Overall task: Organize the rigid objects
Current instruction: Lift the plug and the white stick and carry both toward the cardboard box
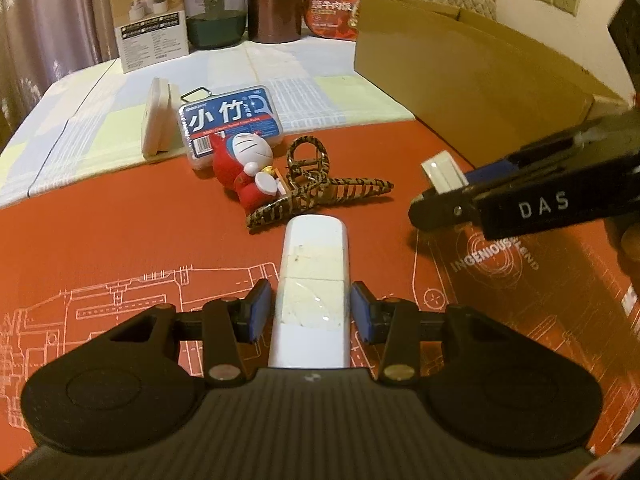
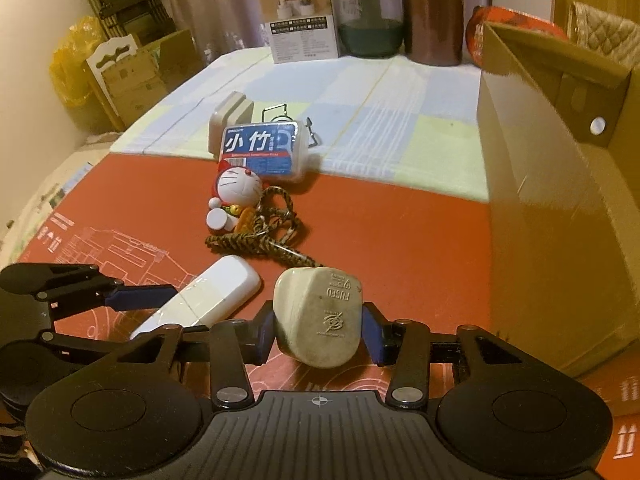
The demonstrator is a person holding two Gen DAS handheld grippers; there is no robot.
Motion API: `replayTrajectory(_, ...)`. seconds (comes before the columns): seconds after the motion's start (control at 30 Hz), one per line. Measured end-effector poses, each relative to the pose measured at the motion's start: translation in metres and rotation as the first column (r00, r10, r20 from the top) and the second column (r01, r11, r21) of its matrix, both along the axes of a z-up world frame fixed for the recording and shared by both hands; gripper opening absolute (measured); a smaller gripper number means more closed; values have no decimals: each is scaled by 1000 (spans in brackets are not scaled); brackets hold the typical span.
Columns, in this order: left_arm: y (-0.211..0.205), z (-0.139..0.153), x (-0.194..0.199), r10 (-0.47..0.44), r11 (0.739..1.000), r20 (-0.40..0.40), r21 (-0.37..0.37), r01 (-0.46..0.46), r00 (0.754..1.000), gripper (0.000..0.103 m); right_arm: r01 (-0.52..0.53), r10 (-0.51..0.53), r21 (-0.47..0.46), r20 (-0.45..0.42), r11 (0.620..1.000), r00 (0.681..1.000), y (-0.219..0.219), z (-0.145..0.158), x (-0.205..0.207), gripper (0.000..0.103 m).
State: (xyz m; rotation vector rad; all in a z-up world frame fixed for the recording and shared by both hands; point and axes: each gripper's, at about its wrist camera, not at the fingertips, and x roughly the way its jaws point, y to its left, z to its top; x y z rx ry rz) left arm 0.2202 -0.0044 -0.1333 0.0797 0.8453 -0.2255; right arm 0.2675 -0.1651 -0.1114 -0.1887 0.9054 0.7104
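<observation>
Between the right gripper (image 2: 318, 322) jaws sits a pinched fused plug (image 2: 320, 316). The left gripper (image 1: 310, 310) jaws straddle a white remote (image 1: 312, 280), apparently unclamped. Likely next: carry the plug to the cardboard box (image 2: 560, 220).

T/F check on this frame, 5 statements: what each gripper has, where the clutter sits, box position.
1. The right gripper holds a white plug marked FUSED between its fingers. True.
2. The left gripper is far from any object. False: a white oblong case lies between its fingers, with a slight gap at each pad.
3. The Doraemon figure lies on the red mat. True.
4. The floss pick box is inside the cardboard box. False: it sits on the table just behind the figure.
5. The striped hair claw is hanging from the right gripper. False: it lies on the mat.
</observation>
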Motion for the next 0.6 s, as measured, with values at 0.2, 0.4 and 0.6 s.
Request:
replayTrajectory(0.2, -6, 0, 0, -29, 999, 0, 39, 29, 1000, 36, 2, -2, -14, 24, 1000, 1000, 3, 5, -3, 42)
replayTrajectory(0.4, -6, 2, -3, -3, 998, 17, 68, 2, 1000, 35, 8, -8, 1, 59, 1000, 998, 6, 16, -5, 42)
replayTrajectory(0.6, -1, 13, -7, 18, 999, 42, 45, -20, 999, 35, 26, -28, 31, 78, 999, 997, 6, 29, -5, 42)
